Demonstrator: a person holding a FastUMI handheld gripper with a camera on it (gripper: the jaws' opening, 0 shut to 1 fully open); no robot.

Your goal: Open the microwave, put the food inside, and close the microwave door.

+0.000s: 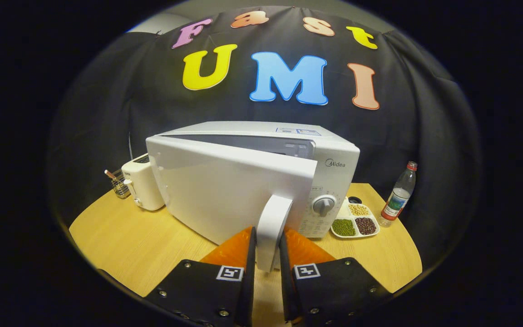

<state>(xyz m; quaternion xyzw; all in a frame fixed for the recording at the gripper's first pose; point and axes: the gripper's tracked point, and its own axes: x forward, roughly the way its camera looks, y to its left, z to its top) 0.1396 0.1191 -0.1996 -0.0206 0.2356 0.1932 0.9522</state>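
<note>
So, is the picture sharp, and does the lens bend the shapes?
In the gripper view, focus is sharp throughout; the fisheye bows the table edge and the microwave door; soft glare lies on the door; the gripper is shut on the door handle.

Microwave [334,168] is looking plain white, same as the toaster [143,186]. Table [130,240] is showing pale wood grain. The white tray [355,220] is holding green, dark red and beige beans; bottle [398,193] is wearing a red cap.

white microwave [334,168] on wooden table, door [225,190] partly open, handle [273,229] between the fingers [249,254]
</note>
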